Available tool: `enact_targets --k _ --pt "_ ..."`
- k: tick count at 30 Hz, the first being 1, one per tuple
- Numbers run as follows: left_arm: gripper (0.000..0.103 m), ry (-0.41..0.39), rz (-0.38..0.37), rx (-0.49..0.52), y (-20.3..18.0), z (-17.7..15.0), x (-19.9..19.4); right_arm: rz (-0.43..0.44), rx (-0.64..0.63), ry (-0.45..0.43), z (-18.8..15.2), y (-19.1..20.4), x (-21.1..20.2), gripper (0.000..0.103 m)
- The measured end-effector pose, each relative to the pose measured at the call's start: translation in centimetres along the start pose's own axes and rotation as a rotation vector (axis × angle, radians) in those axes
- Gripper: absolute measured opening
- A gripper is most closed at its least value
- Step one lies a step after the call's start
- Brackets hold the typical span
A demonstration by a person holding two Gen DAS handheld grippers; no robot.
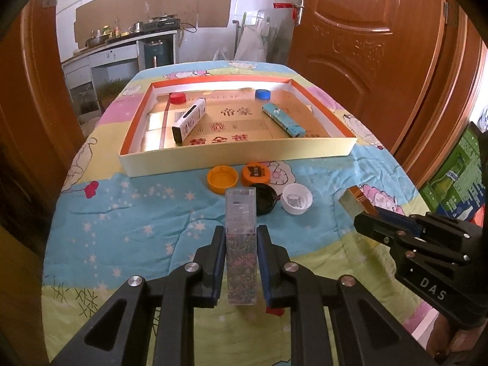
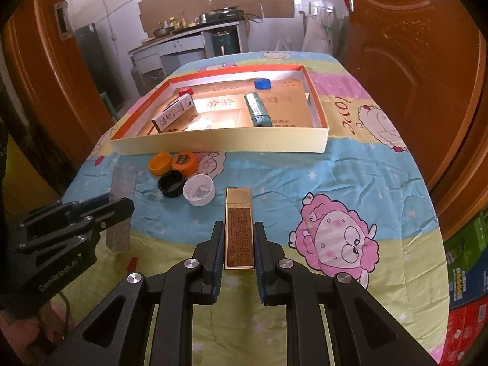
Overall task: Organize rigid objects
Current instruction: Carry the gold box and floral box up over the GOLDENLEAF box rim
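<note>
My left gripper [image 1: 241, 231] is shut on a clear plastic box with a speckled lower half [image 1: 240, 244], held above the quilt. The same box [image 2: 122, 210] shows at the left of the right wrist view, clamped in the left gripper [image 2: 120, 210]. My right gripper [image 2: 239, 228] is shut on a gold box with a brown label [image 2: 238, 231]; its gold end [image 1: 355, 201] pokes from the right gripper [image 1: 361, 218] in the left wrist view. Ahead lies the shallow tray [image 1: 238, 158] holding a white box [image 1: 189, 120], a teal box [image 1: 283, 119], a red cap [image 1: 178, 98] and a blue cap [image 1: 263, 94].
Loose caps lie in front of the tray: yellow [image 1: 222, 179], orange [image 1: 256, 174], black [image 1: 265, 202] and white [image 1: 296, 198]. The cartoon quilt [image 2: 335, 183] covers the table. Wooden doors stand on both sides, and coloured cartons [image 2: 466, 274] are stacked at the right.
</note>
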State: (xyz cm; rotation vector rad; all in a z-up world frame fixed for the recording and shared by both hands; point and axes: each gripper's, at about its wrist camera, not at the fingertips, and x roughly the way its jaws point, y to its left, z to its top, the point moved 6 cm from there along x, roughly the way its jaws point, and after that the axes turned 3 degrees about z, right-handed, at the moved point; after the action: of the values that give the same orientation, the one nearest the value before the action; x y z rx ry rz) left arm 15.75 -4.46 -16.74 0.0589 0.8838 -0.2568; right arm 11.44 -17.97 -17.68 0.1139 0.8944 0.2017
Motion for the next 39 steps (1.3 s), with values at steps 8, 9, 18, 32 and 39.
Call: enact_targets --k 8,9,18,32,39 --pt "0.021 0.043 0.039 0.041 -0.2 -0.7 2.7 0.0 0.001 0.004 0.0 0.0 0.3 0.018" --pt "0.021 0.044 0.048 0.055 -0.4 -0.8 2.8 0.0 0.005 0.003 0.0 -0.1 0.3 0.018" --pt "0.02 0.022 0.037 0.057 -0.2 -1.0 2.4 0.017 0.009 0.013 -0.2 0.1 0.7 0.018" --pt "0.02 -0.088 0.081 0.016 1.2 2.6 -1.4 0.024 -0.01 -0.039 1.4 0.7 -0.9 0.018" --pt "0.02 -0.126 0.098 -0.013 2.1 4.4 -2.2 0.03 -0.05 -0.071 3.5 1.6 -1.5 0.018"
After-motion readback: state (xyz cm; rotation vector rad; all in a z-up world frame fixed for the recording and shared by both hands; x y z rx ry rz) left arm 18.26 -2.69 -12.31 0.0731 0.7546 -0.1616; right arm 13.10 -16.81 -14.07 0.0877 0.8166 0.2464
